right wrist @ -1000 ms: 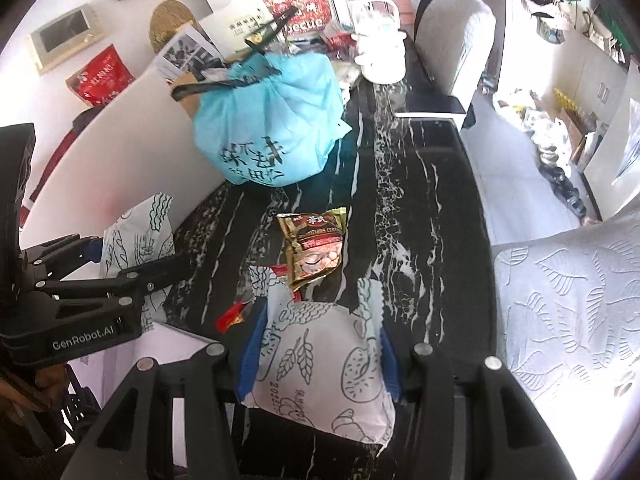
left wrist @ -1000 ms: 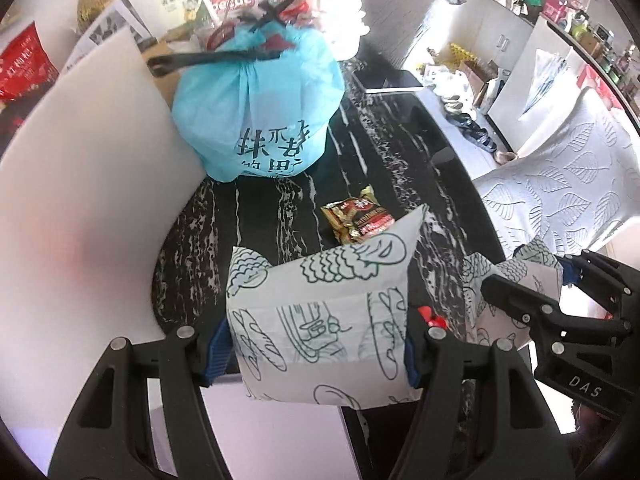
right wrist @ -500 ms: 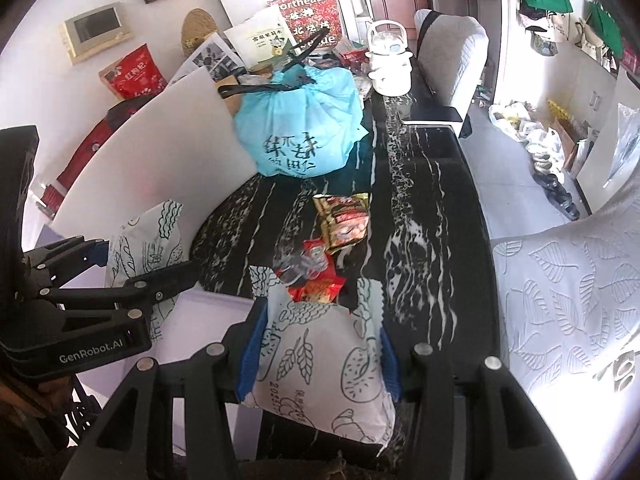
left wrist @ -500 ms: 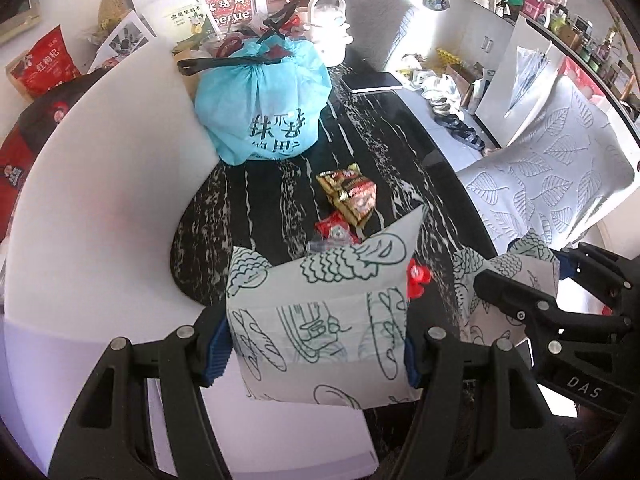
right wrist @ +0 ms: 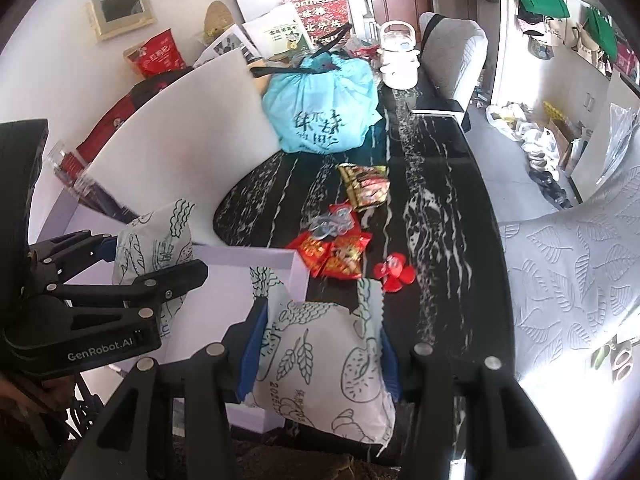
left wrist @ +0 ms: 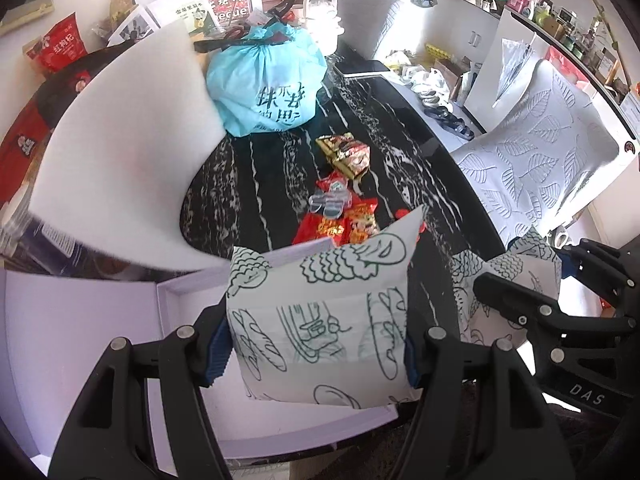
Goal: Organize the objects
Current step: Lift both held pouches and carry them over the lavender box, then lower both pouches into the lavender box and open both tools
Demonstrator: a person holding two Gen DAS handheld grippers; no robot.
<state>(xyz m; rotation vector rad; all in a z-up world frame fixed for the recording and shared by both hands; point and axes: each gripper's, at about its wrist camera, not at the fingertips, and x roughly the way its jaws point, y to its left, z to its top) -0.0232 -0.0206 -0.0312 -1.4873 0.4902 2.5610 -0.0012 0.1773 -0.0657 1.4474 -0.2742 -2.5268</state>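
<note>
My left gripper (left wrist: 318, 344) is shut on a white snack packet with green drawings (left wrist: 320, 320) and holds it over the lavender box (left wrist: 100, 328). My right gripper (right wrist: 320, 354) is shut on a second white printed packet (right wrist: 320, 364) at the box's right edge (right wrist: 296, 276). Each gripper shows in the other's view: the right one (left wrist: 520, 304) and the left one (right wrist: 156, 276), both with their packets. Loose snacks lie on the black marble table (right wrist: 440, 240): red packets (right wrist: 336, 252), clear jelly cups (right wrist: 332, 224), a gold-and-red packet (right wrist: 366, 188), small red candies (right wrist: 394, 272).
A tied light-blue bag (right wrist: 320, 108) stands at the far end of the table, with a white pot (right wrist: 398, 60) behind it. A white foam sheet (left wrist: 120, 152) curves up on the left. A leaf-patterned chair (right wrist: 572, 280) is to the right.
Both grippers have pulled back and up with their packets. The lavender box and more loose snacks have come into view below and ahead.
</note>
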